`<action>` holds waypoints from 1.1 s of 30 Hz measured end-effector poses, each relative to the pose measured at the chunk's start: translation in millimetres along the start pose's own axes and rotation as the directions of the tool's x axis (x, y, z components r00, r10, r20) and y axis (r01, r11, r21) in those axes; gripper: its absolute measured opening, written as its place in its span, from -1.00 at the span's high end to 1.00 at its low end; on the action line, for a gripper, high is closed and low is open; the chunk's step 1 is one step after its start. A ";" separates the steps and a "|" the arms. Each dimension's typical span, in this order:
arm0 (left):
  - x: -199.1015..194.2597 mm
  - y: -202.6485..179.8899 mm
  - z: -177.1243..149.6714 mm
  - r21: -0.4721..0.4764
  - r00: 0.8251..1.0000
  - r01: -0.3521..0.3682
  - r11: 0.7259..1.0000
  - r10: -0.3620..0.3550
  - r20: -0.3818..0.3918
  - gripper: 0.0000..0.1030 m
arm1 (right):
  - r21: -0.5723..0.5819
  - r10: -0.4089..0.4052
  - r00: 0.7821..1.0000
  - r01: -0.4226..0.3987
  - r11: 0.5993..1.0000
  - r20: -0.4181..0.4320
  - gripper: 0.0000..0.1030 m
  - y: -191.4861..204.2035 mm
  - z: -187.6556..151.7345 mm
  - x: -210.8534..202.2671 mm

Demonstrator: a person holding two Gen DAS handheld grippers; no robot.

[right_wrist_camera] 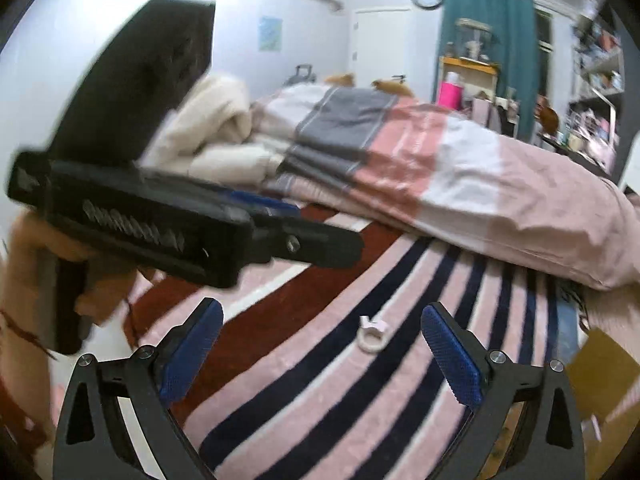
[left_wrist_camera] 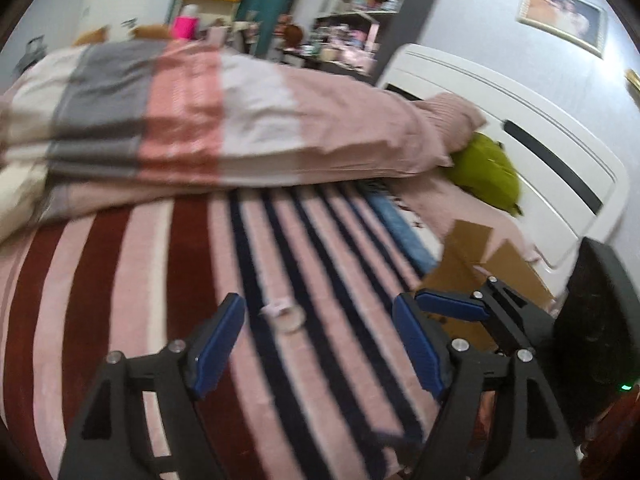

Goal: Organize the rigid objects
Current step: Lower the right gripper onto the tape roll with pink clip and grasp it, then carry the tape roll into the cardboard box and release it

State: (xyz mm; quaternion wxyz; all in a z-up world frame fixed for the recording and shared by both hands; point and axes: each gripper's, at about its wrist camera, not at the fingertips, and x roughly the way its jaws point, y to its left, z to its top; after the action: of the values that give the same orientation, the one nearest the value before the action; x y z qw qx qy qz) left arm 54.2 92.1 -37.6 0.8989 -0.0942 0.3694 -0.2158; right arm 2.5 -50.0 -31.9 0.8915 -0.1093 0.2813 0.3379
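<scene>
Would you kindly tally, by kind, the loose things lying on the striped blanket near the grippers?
Small white ring clip: 1
Cardboard box: 1
Green plush toy: 1
Total: 3
Both the left gripper and the right gripper are open and empty.

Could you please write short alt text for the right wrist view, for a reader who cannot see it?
The open right gripper points at a small white ring-shaped clip lying on a striped blanket on a bed. The left gripper, held in a hand, crosses the left side, with a folded duvet behind.
</scene>
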 end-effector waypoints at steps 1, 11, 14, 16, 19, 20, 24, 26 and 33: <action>4.0 9.7 -7.0 -0.019 1.000 -0.004 1.000 0.004 -0.006 -0.43 | -0.003 -0.006 1.000 0.006 1.000 -0.028 -0.93 2.9 -4.5 20.2; 45.3 58.3 -33.4 -0.099 0.995 -0.071 0.993 0.062 -0.084 -0.43 | 0.105 -0.104 0.967 0.131 0.986 -0.233 -0.63 -58.1 -57.4 142.9; 51.3 56.9 -33.0 -0.099 0.994 -0.062 0.993 0.053 -0.097 -0.43 | 0.138 -0.085 0.958 0.127 0.982 -0.274 -0.36 -76.1 -65.6 164.5; 52.3 52.8 -32.4 -0.086 0.993 -0.070 0.994 0.061 -0.104 -0.43 | 0.152 -0.070 0.954 0.118 0.981 -0.290 -0.25 -82.1 -68.8 176.2; 54.8 51.2 -31.3 -0.083 0.992 -0.071 0.994 0.062 -0.111 -0.43 | 0.156 -0.060 0.954 0.110 0.982 -0.295 0.15 -83.6 -71.2 182.3; 55.9 51.1 -30.9 -0.086 0.991 -0.071 0.994 0.061 -0.115 -0.43 | 0.151 -0.060 0.955 0.107 0.983 -0.291 0.31 -82.4 -70.2 181.9; 58.7 43.6 -30.6 -0.079 0.990 -0.070 0.994 0.059 -0.130 -0.43 | 0.121 -0.057 0.957 0.095 0.988 -0.285 0.31 -73.9 -66.5 170.6; 60.1 33.4 -29.9 -0.068 0.990 -0.048 0.997 0.039 -0.136 -0.43 | 0.127 -0.034 0.961 0.071 0.989 -0.274 0.31 -69.9 -64.5 159.3; 59.0 -13.0 -15.3 -0.026 0.988 0.079 0.997 -0.082 -0.127 -0.42 | 0.087 -0.008 0.987 0.022 0.996 -0.161 0.31 -45.0 -38.7 80.2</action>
State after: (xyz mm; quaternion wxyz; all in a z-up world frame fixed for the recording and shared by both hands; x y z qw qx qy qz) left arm 76.6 53.3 -81.0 0.8628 -0.1043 0.4246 -0.2538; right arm 65.1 -55.2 -109.4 0.8725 -0.0985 0.3660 0.3085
